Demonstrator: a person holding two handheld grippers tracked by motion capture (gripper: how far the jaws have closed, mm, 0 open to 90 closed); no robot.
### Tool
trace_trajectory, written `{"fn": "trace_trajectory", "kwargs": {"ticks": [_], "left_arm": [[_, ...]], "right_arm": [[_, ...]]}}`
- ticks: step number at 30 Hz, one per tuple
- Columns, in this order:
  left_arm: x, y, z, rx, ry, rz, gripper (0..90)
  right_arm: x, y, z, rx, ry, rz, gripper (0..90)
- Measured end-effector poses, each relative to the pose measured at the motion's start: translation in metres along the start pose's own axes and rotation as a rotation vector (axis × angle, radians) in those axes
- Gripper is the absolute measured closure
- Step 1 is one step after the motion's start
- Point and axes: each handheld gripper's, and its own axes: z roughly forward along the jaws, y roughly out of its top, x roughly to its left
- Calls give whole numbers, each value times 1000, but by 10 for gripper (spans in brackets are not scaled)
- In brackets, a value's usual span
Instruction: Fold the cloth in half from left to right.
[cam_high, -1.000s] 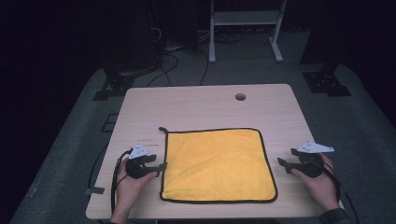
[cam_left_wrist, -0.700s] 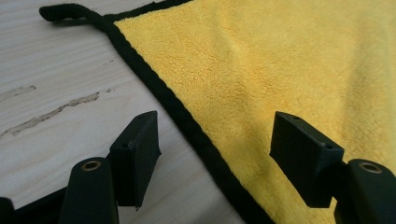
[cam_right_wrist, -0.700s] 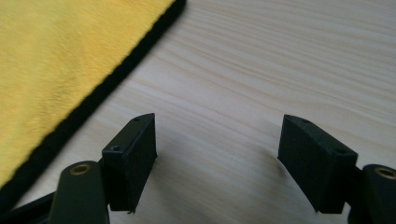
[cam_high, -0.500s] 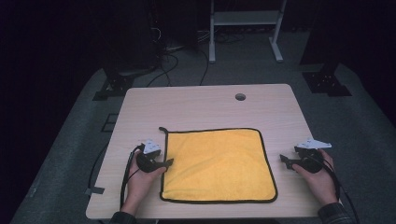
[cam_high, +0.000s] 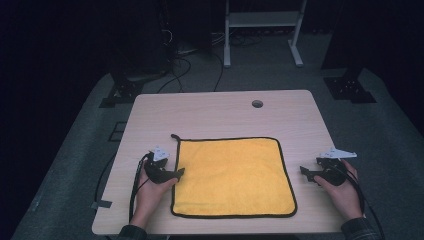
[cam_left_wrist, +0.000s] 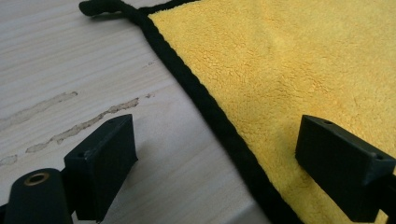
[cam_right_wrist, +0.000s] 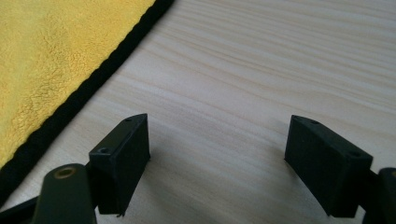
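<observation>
The left gripper (cam_high: 176, 173) sat at the lower left of the high view, jaws wide apart. The right gripper (cam_high: 305, 173) sat lower right, likewise spread, each held in a hand.

I count one square yellow microfibre cloth with black piping (cam_high: 233, 176), bearing one small black hanging loop (cam_high: 174, 136) at its far left corner. There is one pale wood-grain counter (cam_high: 220, 112), with one round cable hole (cam_high: 257, 104) near its far edge. I hold two black hand-held grippers: my left hand-held gripper (cam_high: 176, 174) and my right hand-held gripper (cam_high: 306, 174), each with two jaws. Beyond the counter stands one white metal frame (cam_high: 262, 20) on two legs.
</observation>
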Motion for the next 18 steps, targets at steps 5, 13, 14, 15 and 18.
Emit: {"fn": "trace_trajectory", "kwargs": {"ticks": [5, 13, 14, 15, 18], "left_arm": [[-1, 0, -1, 0, 9, -9, 110], [-8, -4, -7, -49, -53, 31, 455], [-9, -4, -7, -52, -59, 29, 511], [-10, -4, -7, -54, -64, 27, 549], [-10, -4, -7, -57, -73, -7, 686]], "right_arm": [[0, 0, 0, 0, 1, 0, 206], [0, 0, 0, 0, 0, 1, 206], [0, 0, 0, 0, 0, 2, 206], [0, 0, 0, 0, 0, 1, 206], [0, 0, 0, 0, 0, 2, 205]]}}
